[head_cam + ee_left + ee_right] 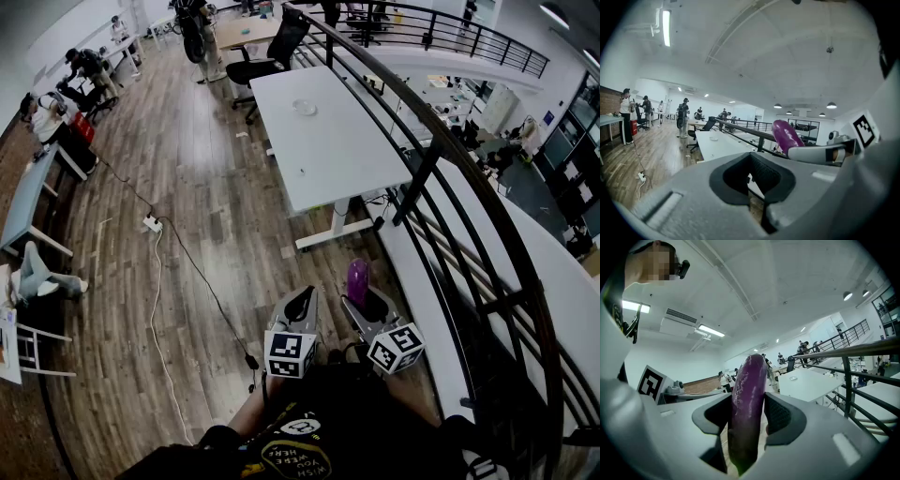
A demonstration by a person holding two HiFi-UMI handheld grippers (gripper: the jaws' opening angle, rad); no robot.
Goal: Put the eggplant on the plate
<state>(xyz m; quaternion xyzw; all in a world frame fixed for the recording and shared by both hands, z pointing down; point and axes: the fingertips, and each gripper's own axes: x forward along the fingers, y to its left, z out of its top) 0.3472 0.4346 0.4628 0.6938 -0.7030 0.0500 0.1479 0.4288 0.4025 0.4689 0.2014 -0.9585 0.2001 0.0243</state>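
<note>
A long purple eggplant [357, 277] stands upright in my right gripper [364, 298], whose jaws are shut on its lower half. In the right gripper view the eggplant [747, 399] fills the gap between the dark pads [780, 416] and sticks out past the tips. My left gripper [302, 305] is beside it on the left, jaws together, with nothing in the hollow between them [751, 157]. From there the eggplant [786, 135] shows to the right. A small clear plate [305, 108] lies on the white table [328, 150] well ahead of both grippers.
A dark curved railing [441, 169] runs along the right side, close to my right gripper. Wooden floor [197, 216] with a white cable and power strip [152, 223] lies to the left. An office chair [267, 56] stands behind the table. People stand at desks far back.
</note>
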